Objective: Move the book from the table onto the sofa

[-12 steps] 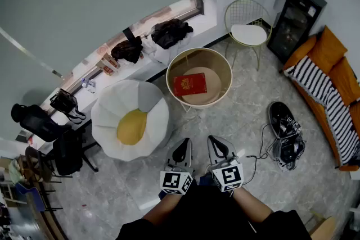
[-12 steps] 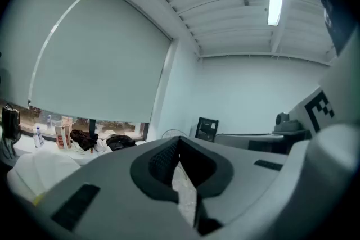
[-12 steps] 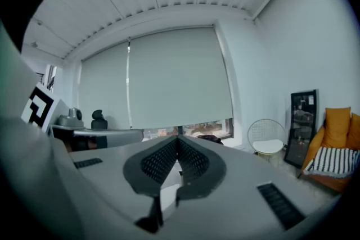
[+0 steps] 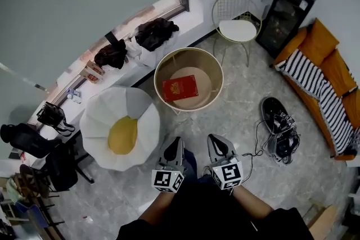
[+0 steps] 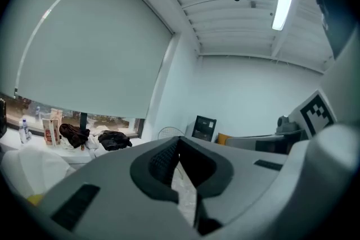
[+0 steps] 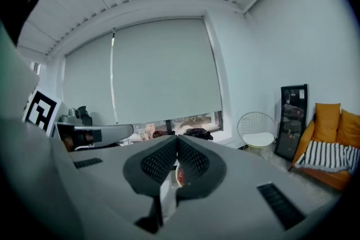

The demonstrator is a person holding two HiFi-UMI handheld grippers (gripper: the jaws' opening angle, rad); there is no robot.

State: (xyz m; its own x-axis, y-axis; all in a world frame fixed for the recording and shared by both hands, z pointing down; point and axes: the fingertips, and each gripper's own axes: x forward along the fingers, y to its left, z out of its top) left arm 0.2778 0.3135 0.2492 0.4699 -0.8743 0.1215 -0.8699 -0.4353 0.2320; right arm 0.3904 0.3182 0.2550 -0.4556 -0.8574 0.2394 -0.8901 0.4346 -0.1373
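A red book (image 4: 180,87) lies flat on the round rimmed table (image 4: 215,71) in the head view's middle. An orange sofa (image 4: 332,67) with a striped blanket (image 4: 316,95) stands at the right edge; it also shows in the right gripper view as the sofa (image 6: 333,122). My left gripper (image 4: 175,147) and right gripper (image 4: 216,145) hover side by side below the table, both shut with nothing between the jaws. They are well short of the book. In its own view the left gripper (image 5: 179,142) points toward the far wall. Through the right gripper (image 6: 177,142) a sliver of the red book (image 6: 179,176) shows.
A white flower-shaped seat with a yellow centre (image 4: 121,128) sits left of the table. A wire chair (image 4: 237,22) and a black cabinet (image 4: 285,13) stand behind. Black gear with cables (image 4: 279,126) lies on the floor between table and sofa. Bags (image 4: 154,32) rest on the windowsill.
The head view has shifted, so the table, seat and sofa sit a little further left and lower in frame. Both grippers stay shut, held in about the same place.
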